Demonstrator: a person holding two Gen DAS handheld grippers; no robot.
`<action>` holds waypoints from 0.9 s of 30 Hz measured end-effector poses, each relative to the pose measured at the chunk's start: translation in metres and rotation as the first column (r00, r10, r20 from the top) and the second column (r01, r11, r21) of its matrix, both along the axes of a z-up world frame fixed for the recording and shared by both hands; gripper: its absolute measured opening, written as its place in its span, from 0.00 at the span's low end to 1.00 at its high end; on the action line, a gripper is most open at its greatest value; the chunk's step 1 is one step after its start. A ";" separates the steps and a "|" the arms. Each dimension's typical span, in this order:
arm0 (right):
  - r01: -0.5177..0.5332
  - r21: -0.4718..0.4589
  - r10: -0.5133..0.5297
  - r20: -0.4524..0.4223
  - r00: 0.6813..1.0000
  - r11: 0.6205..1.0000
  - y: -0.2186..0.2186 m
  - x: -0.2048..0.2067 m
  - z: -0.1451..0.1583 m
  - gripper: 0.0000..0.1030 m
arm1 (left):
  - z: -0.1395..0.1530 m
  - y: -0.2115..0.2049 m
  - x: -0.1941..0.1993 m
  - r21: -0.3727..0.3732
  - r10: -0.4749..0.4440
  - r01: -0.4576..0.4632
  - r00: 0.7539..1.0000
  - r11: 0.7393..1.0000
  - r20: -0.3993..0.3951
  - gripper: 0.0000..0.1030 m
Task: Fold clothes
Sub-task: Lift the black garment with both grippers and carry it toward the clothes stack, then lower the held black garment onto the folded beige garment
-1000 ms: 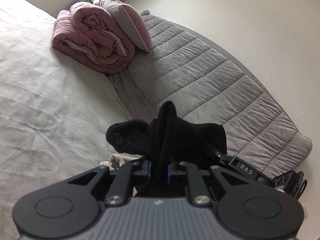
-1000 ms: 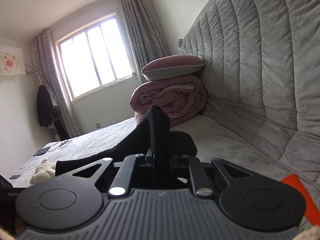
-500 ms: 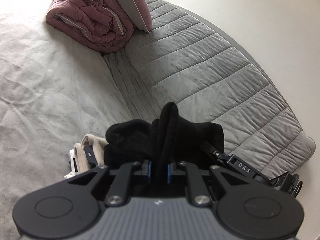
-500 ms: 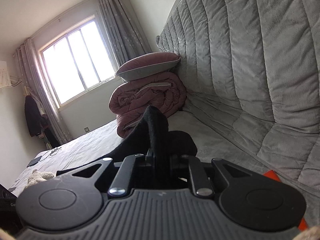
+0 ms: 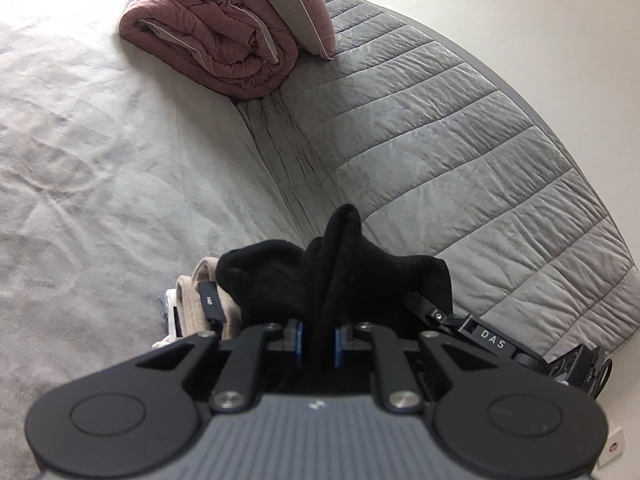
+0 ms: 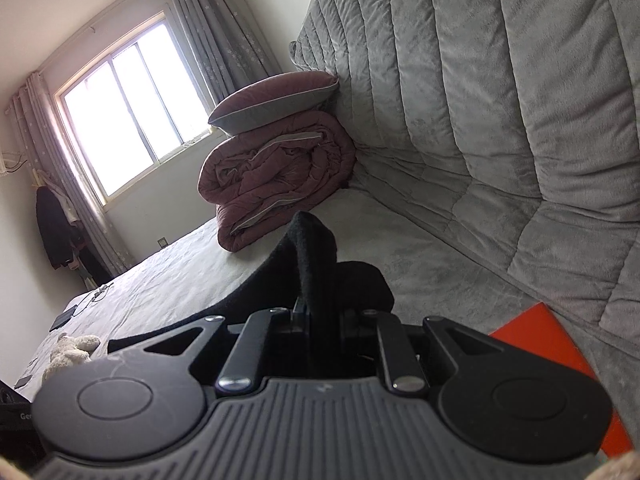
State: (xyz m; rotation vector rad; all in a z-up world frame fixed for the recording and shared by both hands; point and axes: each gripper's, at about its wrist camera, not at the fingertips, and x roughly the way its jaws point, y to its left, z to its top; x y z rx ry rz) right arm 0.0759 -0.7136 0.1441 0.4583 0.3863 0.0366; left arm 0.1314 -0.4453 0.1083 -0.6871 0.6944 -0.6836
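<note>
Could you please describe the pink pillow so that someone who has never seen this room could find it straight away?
Start from the grey quilted headboard at the end of the bed. In its corner nearest the window lies a rolled dusty-pink duvet, and the pillow rests on top of it, leaning on the headboard. It is smooth and flat with a grey underside and pale piping, unlike the crumpled roll beneath.

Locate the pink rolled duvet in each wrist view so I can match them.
Left wrist: the pink duvet lies top centre-left, on the bed against the grey headboard.
Right wrist: the pink duvet sits centre, below the window, a pillow on top.
Shared landmark: the pillow resting on the duvet.
</note>
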 end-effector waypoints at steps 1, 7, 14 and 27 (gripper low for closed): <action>0.000 0.003 0.000 -0.003 1.000 1.000 0.000 0.001 -0.001 0.16 | -0.001 -0.002 -0.001 0.022 0.010 -0.011 1.000 1.000 0.018 0.14; 0.006 0.022 -0.006 -0.009 1.000 1.000 -0.003 0.003 -0.010 0.21 | -0.004 -0.011 -0.005 0.110 0.049 -0.061 0.992 0.992 0.112 0.17; 0.037 0.087 -0.038 0.002 0.999 0.995 -0.016 0.002 -0.018 0.38 | -0.005 -0.005 0.006 0.070 0.079 -0.088 0.989 0.994 0.124 0.27; 0.047 0.143 -0.040 -0.054 0.998 0.989 -0.018 0.006 -0.028 0.39 | -0.031 0.011 0.036 -0.126 0.103 -0.105 0.994 0.987 -0.023 0.50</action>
